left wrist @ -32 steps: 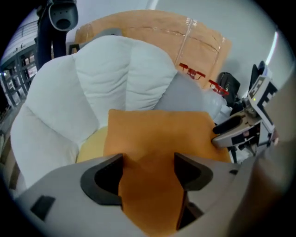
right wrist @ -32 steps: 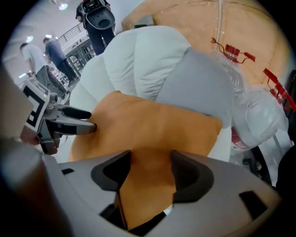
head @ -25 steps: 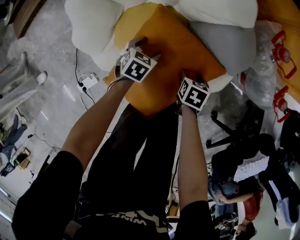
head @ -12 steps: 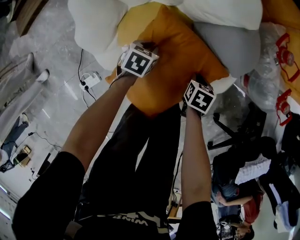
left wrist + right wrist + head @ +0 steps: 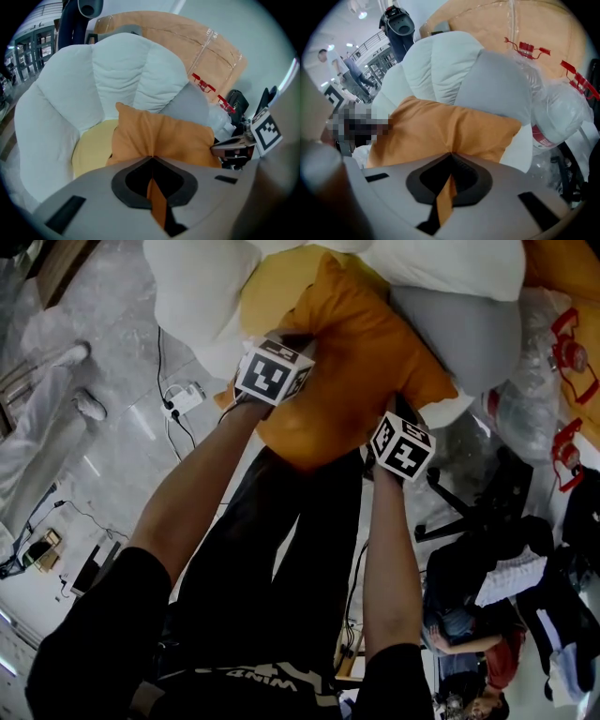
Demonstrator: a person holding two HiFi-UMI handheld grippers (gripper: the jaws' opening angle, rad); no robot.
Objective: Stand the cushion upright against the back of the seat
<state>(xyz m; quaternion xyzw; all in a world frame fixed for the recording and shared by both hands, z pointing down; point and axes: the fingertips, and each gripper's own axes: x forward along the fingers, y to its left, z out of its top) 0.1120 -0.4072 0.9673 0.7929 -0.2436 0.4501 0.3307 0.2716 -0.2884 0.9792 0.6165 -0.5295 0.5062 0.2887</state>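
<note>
Closing just now, your left gripper [image 5: 152, 161] and right gripper [image 5: 450, 157] both pinch the risen cushion [image 5: 366, 352]; lift evenly toward the seat back [image 5: 117, 70].

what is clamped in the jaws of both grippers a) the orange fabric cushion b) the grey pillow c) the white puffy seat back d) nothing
a: each gripper view shows a fold of the orange fabric cushion pinched between the just-closed jaws of the left gripper and the right gripper.
</note>
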